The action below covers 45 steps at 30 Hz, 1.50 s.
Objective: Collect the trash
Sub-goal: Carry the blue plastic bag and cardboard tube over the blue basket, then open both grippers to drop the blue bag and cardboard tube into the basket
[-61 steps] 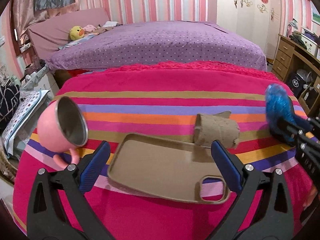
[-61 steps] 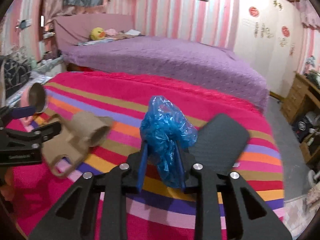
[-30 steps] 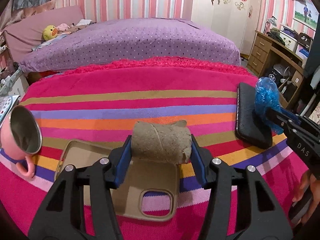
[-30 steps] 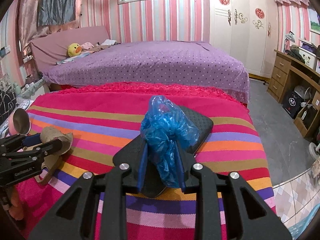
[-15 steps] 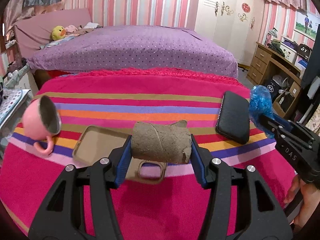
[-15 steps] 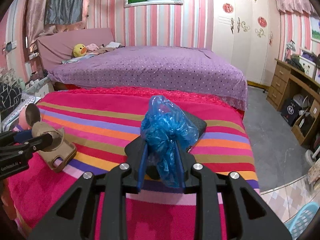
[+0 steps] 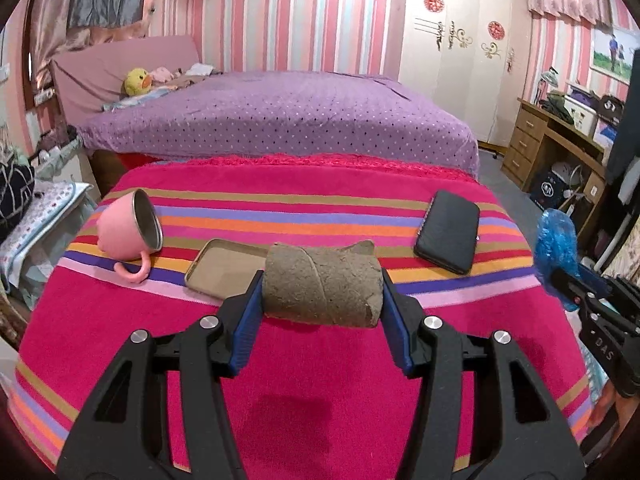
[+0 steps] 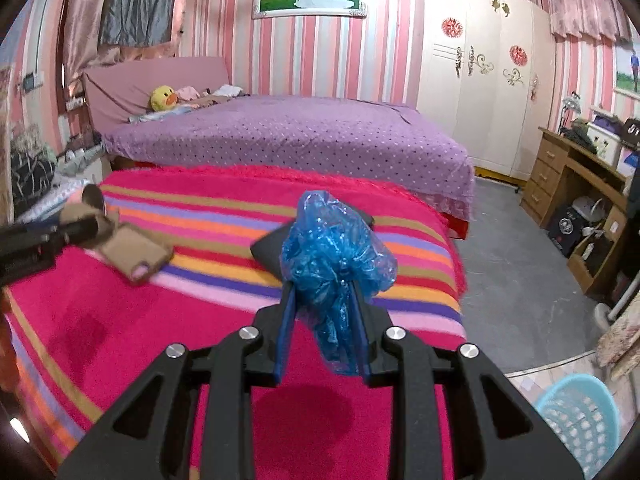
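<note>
Cardboard tube [image 7: 322, 285] is clamped in left hand-held gripper [image 7: 322, 312], lifted over the striped blanket [image 7: 304, 376]. Blue plastic bag [image 8: 334, 264] is squeezed in right hand-held gripper [image 8: 322, 320]; laundry basket [image 8: 576, 420] at 4 o'clock.

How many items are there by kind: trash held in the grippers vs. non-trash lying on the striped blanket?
Trash held: 2, cardboard tube in the left gripper, blue plastic bag in the right gripper
Non-trash on the striped blanket: 3, pink mug, tan phone case, black phone
Total: 5
</note>
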Available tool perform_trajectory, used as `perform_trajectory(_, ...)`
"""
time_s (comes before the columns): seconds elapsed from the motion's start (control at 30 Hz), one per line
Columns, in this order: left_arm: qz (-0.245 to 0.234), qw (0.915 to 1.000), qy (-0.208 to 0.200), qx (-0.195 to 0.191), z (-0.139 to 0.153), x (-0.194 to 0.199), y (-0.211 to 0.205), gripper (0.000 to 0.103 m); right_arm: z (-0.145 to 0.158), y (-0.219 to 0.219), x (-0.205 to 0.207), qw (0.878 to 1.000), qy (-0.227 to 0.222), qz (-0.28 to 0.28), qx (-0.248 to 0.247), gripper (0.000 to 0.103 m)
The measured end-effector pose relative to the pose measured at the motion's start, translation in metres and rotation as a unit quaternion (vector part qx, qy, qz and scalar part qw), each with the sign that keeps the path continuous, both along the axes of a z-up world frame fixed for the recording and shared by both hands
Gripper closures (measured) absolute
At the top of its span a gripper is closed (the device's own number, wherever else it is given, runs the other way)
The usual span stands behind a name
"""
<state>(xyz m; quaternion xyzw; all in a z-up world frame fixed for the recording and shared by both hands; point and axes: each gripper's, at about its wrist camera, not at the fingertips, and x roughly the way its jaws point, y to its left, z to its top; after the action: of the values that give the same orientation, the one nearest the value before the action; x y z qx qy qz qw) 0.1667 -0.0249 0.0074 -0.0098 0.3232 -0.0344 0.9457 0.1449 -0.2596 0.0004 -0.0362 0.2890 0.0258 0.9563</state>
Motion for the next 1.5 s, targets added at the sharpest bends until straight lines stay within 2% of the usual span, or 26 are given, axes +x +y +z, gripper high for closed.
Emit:
perform_trajectory(0.13, -0.007, 0.9999, -0.003, 0.008, -0.003, -0.015, -0.006, 0.05, -0.001, -0.017, -0.027, 1.0, -0.004, -0.012, 0.0, 0.077)
perform_trajectory(0.27, -0.01, 0.9999, -0.001, -0.006, -0.004, -0.03, -0.009, 0.05, 0.002, -0.031, -0.045, 1.0, -0.01, -0.015, -0.004, 0.077)
perform_trajectory(0.4, -0.003, 1.0, -0.006, -0.004, -0.007, -0.04, -0.016, 0.05, 0.008, -0.054, -0.061, 1.0, -0.021, -0.016, 0.006, 0.076)
perform_trajectory(0.57, -0.008, 0.9998, -0.008, 0.019, -0.013, -0.051, -0.043, 0.05, 0.011, -0.082, -0.075, 0.999, -0.029, -0.02, 0.012, 0.076)
perform_trajectory(0.7, -0.018, 0.9998, -0.012, 0.003, -0.014, -0.06, -0.068, 0.05, 0.014, -0.116, -0.089, 0.998, -0.037, -0.037, 0.019, 0.076)
perform_trajectory(0.83, -0.035, 0.999, -0.023, 0.012, -0.016, -0.068, -0.106, 0.05, 0.016, -0.157, -0.109, 0.997, -0.045, -0.065, 0.025, 0.076)
perform_trajectory(1.03, -0.083, 0.9963, -0.019, 0.011, -0.023, -0.083, -0.177, 0.05, 0.005, -0.215, -0.136, 0.994, -0.033, -0.108, 0.005, 0.076)
perform_trajectory(1.23, -0.147, 0.9889, -0.023, 0.004, -0.029, -0.106, -0.26, 0.05, -0.007, -0.266, -0.156, 0.989, -0.024, -0.147, 0.012, 0.076)
perform_trajectory(1.5, -0.212, 0.9772, -0.005, 0.014, -0.054, -0.128, -0.345, 0.05, -0.02, -0.304, -0.164, 0.984, -0.014, -0.178, 0.018, 0.076)
